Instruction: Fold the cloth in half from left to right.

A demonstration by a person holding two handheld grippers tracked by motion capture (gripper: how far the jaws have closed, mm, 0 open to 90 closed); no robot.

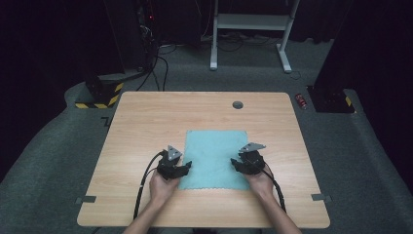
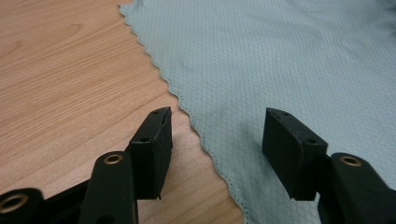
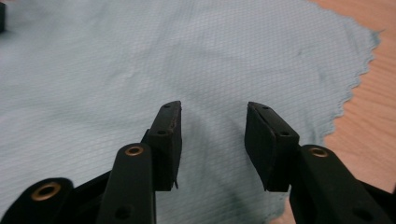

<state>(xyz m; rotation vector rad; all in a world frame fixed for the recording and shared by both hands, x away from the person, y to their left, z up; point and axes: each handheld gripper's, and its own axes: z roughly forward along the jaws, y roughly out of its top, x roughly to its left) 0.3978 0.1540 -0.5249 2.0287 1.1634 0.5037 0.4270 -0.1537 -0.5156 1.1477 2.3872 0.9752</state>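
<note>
Both grippers' jaws gape over the flat teal cloth point(image 1: 214, 156).

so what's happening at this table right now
A person holds a two-jaw gripper in each hand over a light blue-green square cloth that lies flat on the wooden table. The left gripper sits at the cloth's left edge, one jaw over bare wood and the other over the fabric. The right gripper is above the cloth near its right edge. Both have open jaws; neither grips the cloth.
</note>
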